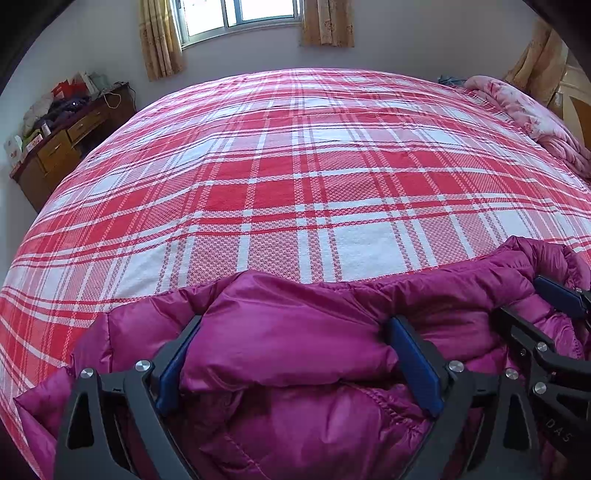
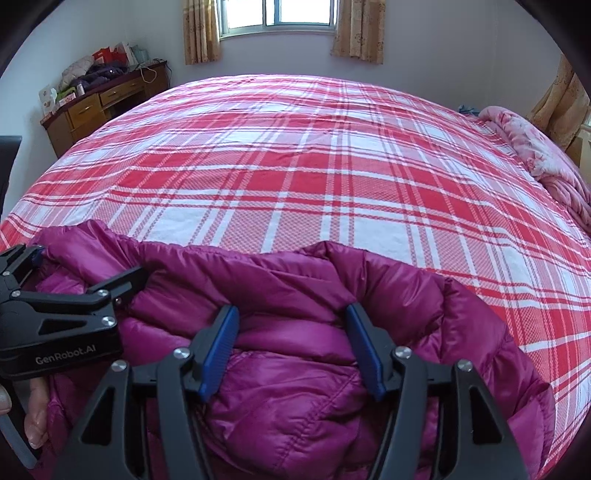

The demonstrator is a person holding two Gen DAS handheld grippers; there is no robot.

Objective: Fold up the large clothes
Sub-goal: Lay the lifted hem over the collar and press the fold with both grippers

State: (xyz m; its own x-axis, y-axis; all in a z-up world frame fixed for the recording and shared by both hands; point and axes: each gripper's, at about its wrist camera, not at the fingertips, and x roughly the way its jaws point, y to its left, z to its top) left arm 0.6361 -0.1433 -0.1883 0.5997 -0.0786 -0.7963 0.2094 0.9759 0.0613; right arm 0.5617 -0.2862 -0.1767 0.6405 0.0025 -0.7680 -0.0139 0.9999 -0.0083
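Note:
A magenta puffer jacket [image 1: 280, 343] lies bunched at the near edge of the bed; it also shows in the right wrist view [image 2: 303, 288]. My left gripper [image 1: 295, 332] is over it with jaws wide, and puffy fabric bulges between the blue pads [image 1: 413, 362]. My right gripper [image 2: 291, 321] stands beside it to the right, jaws apart, with fabric between its pads [image 2: 219, 347]. The right gripper also shows at the right edge of the left wrist view [image 1: 535, 306]. The left gripper also shows at the left of the right wrist view [image 2: 88, 269].
The bed has a red and white plaid sheet [image 1: 295, 177] stretching far ahead. A pink floral quilt [image 1: 528, 118] is piled at the far right. A wooden desk [image 1: 62, 144] with clutter stands at the far left under a window [image 1: 240, 14].

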